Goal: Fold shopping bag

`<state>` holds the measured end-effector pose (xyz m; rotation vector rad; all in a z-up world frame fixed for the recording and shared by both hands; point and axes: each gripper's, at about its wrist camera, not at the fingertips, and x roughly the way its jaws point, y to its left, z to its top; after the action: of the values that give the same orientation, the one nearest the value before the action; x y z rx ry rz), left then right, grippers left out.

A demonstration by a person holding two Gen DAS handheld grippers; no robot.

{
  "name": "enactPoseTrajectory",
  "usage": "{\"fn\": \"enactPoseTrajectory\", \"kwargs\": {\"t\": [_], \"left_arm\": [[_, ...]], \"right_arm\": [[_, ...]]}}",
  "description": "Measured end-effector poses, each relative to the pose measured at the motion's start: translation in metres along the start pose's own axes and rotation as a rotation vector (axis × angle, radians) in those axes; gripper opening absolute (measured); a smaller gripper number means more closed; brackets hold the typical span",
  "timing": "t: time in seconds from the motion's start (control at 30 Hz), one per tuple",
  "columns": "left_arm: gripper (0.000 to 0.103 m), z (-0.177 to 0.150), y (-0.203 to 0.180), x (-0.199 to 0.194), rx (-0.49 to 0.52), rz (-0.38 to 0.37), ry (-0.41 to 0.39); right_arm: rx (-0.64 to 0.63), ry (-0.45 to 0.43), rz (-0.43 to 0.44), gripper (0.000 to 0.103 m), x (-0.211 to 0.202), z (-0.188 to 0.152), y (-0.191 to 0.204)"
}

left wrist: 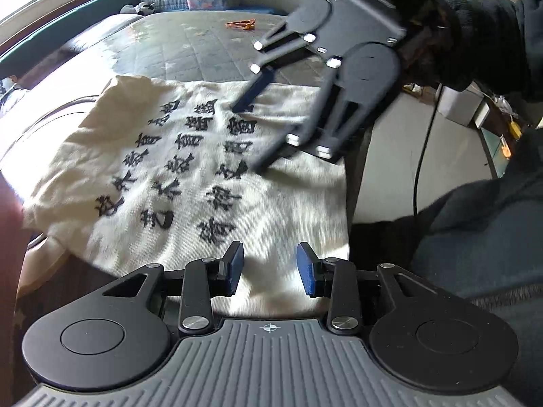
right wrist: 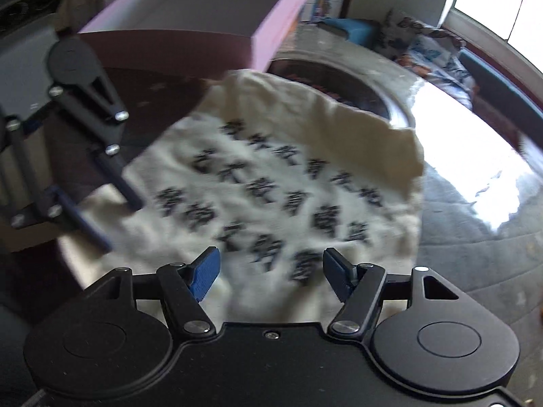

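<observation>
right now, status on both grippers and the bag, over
Left gripper open, over the bag's near edge. Right gripper open, above the print. Shopping bag spread flat, unfolded, one far corner curled up. Pink box just beyond the bag.

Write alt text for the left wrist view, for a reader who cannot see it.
A cream shopping bag printed with black characters lies spread flat on a quilted surface. The left claw is open at the bag's near edge, holding nothing. The right claw, also open, reaches down onto the bag from the upper right.
</observation>
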<state>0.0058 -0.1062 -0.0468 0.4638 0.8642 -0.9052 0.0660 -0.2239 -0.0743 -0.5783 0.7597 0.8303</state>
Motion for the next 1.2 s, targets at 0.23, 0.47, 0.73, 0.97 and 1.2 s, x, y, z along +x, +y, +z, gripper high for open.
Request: {"fn": "enactPoseTrajectory", "kwargs": {"t": [0.23,0.47,0.73,0.97,1.2], "left_arm": [[0.037,-0.012,-0.001,-0.011,0.014,0.014,0.009],[0.044,-0.003,0.004,-0.006,0.004,0.016,0.031],[0.05,0.003,0.002,-0.003,0.001,0.022,0.046],[0.051,0.004,0.001,-0.003,-0.007,0.022,0.051],[0.052,0.007,-0.001,-0.003,-0.019,0.027,0.064]], "right_arm": [[-0.043,0.0,0.102,0.071,-0.014,-0.002,0.028],[-0.017,-0.012,0.095,0.071,-0.004,0.007,0.021],[0.022,-0.027,0.077,0.074,0.012,0.019,0.007],[0.049,-0.036,0.058,0.075,0.03,0.037,-0.007],[0.067,-0.04,0.046,0.077,0.046,0.052,-0.018]]}}
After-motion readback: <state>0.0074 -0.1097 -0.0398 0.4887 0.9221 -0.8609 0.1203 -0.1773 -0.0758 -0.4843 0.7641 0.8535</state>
